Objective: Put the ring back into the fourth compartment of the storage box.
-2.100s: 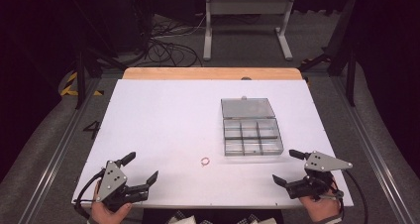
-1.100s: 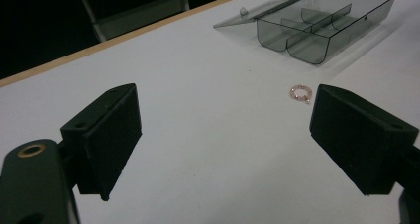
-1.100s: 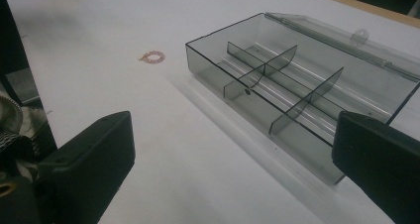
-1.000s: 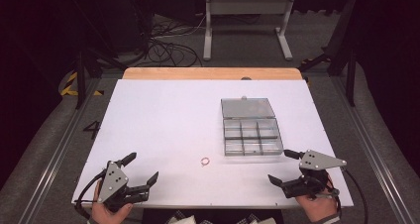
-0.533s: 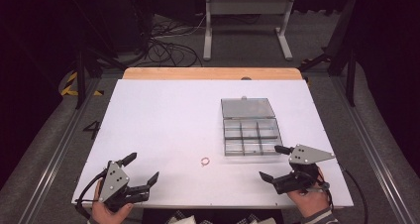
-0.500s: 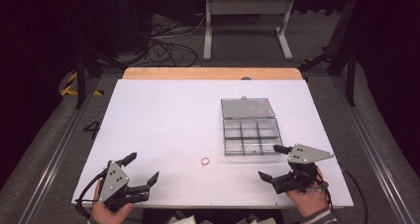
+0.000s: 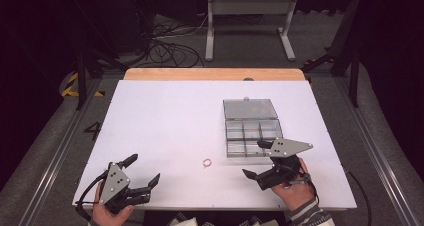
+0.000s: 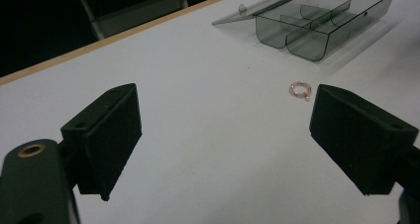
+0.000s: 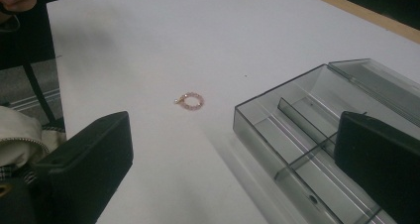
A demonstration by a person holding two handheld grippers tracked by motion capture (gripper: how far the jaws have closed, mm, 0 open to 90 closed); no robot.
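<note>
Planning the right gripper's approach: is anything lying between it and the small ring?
No. In the right gripper view, bare white table lies between the open right gripper and the ring; the compartment box sits off to the side.

A compartment box (image 7: 252,129) sits right of centre on the table (image 7: 165,116); what looks like a small ring (image 7: 207,162) lies lower left of it.

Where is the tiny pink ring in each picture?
High view: the ring lies on the white table, near the front edge, left of the clear box.
Left gripper view: upper right, in front of the box.
Right gripper view: near the middle, left of the box.
Shared landmark: the clear box with its lid open.
</note>
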